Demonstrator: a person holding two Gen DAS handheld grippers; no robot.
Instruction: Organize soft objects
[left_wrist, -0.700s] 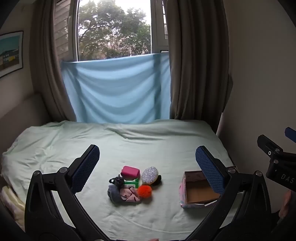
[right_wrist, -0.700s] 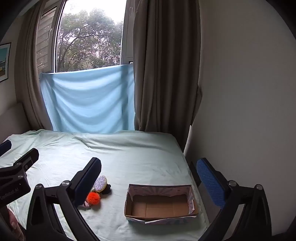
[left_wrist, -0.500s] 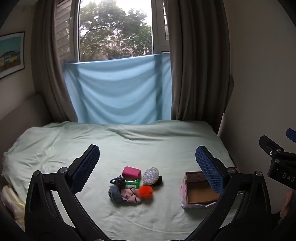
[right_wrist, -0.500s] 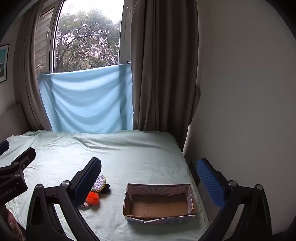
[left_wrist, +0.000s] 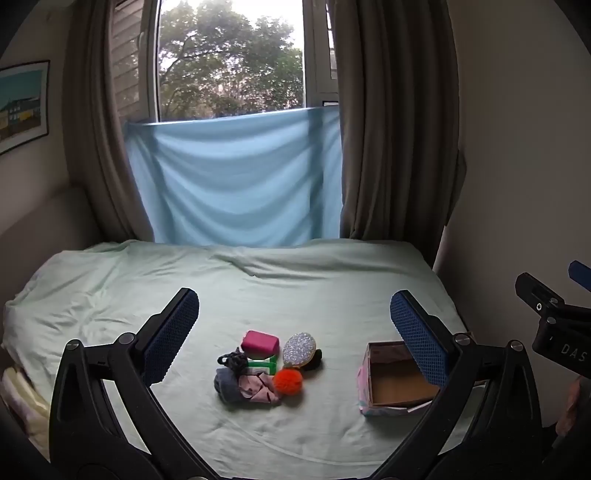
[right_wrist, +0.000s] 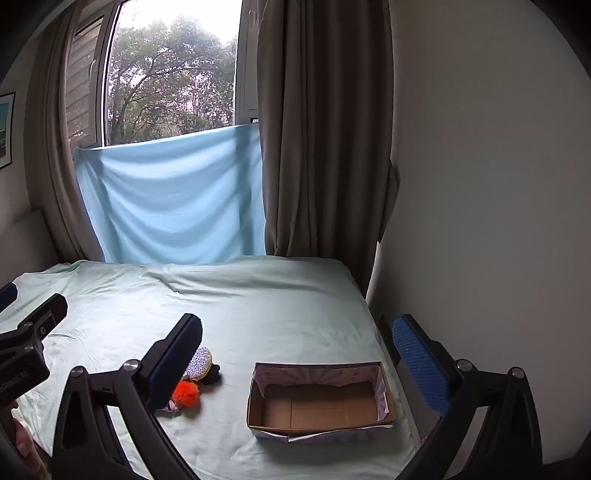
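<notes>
While both claws hang spread and empty | left claw (left_wrist: 294, 325), right claw (right_wrist: 297, 347) | soft pile, orange fluffy pompom (left_wrist: 288, 381) outermost, left of open cardboard box (right_wrist: 321, 400) on bed | risk: snagging grey-pink cloth (left_wrist: 245, 386) drags neighbours.

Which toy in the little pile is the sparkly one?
The silver glittery oval, lying behind the orange pom-pom and right of the pink block. The others aren't shiny.

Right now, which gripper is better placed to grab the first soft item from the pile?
Left. The left gripper is open and frames the pile, with the orange pom-pom between its fingers. The right gripper is open too but centred on the empty cardboard box, pile off to its left.
</notes>
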